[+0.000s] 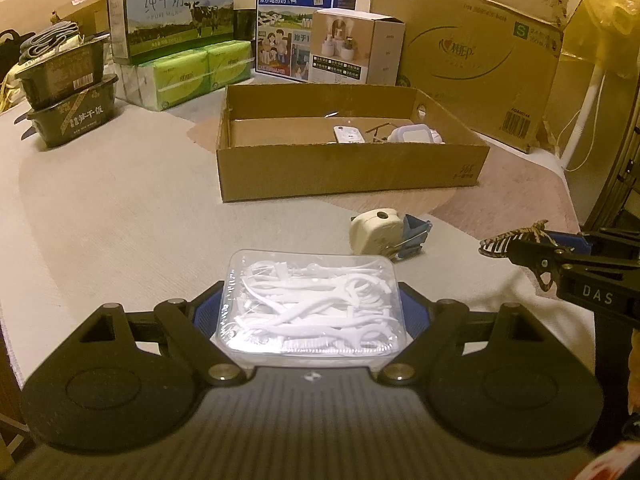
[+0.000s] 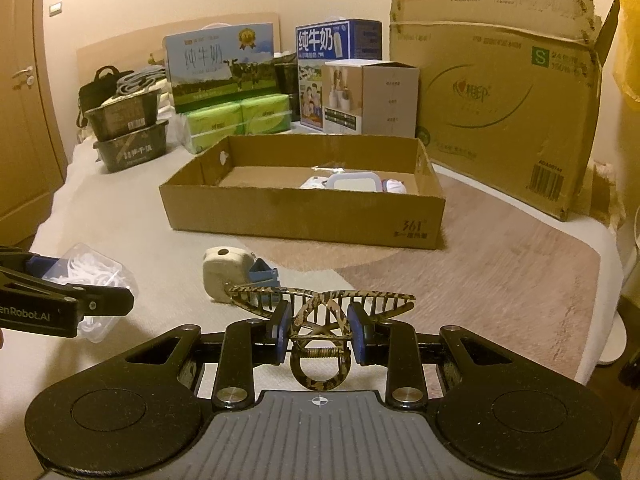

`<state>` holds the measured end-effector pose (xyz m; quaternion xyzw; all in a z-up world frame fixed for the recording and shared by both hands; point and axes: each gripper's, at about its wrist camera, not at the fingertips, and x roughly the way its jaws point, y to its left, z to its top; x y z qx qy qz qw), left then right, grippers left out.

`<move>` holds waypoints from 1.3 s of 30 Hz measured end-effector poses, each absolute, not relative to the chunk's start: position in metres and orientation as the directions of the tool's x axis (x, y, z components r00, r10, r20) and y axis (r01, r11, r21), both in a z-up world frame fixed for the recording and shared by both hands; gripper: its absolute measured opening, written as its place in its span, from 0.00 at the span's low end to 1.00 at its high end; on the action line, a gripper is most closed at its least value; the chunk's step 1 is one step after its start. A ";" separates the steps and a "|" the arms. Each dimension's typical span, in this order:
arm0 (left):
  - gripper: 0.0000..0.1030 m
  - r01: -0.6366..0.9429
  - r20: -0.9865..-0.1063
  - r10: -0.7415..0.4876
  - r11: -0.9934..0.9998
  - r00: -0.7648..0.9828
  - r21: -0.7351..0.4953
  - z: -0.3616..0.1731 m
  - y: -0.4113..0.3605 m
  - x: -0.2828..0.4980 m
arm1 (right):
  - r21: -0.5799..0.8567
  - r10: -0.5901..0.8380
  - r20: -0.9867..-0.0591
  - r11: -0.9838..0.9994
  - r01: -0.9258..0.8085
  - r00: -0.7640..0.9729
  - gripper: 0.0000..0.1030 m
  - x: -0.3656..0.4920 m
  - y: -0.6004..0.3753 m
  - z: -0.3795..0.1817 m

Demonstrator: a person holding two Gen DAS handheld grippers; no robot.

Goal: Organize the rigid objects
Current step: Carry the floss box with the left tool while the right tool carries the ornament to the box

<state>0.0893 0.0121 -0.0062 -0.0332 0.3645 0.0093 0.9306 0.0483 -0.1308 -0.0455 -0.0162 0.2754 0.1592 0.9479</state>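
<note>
Floss-pick box [image 1: 310, 306], a clear plastic tub of white picks, sits between the blue pads of the left gripper [image 1: 310, 312], whose jaws stand wide and press on its two short ends, so its long axis runs across the fingers. The right gripper [image 2: 320, 330] is pressed nearly together on the hinge of a tortoiseshell hair claw clip [image 2: 320, 312], whose toothed arms spread sideways, crosswise to the fingers. Both loads appear to be held clear of the cover, though the gap beneath them cannot be judged well. The relation that matters for the coming move is that the open cardboard tray [image 1: 352, 172] lies straight ahead of both grippers, well apart from them, with its long side facing them and its near wall to be cleared. Inside, toward its right end, lie a white remote [image 1: 348, 135], a lidded container [image 1: 412, 134] and some thin dark item too small to name; the left half is bare, so the left hand's tub probably belongs there. Neither hand looks clearly nearer the tray. Between the grippers and the tray, a cream tape measure [image 1: 376, 232] and a blue binder clip [image 1: 414, 236] wait on the pale fabric cover [image 1: 120, 220], which looks soft, like a bed. Milk cartons [image 1: 172, 12], tissue packs [image 1: 188, 76], stacked black tubs [image 1: 68, 92] and a large carton [image 1: 476, 52] line the far edge against the wall.
</note>
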 end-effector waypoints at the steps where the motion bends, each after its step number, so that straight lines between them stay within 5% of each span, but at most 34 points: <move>1: 0.83 -0.041 -0.678 -0.007 0.998 0.735 -0.055 -0.006 0.012 0.089 | 0.057 0.293 -0.527 0.949 -0.310 0.798 0.30 0.048 -0.131 -0.045; 39: 0.83 -0.042 -0.662 -0.021 0.996 0.749 -0.079 0.006 0.028 0.129 | 0.082 0.280 -0.517 0.957 -0.279 0.809 0.30 0.080 -0.148 -0.034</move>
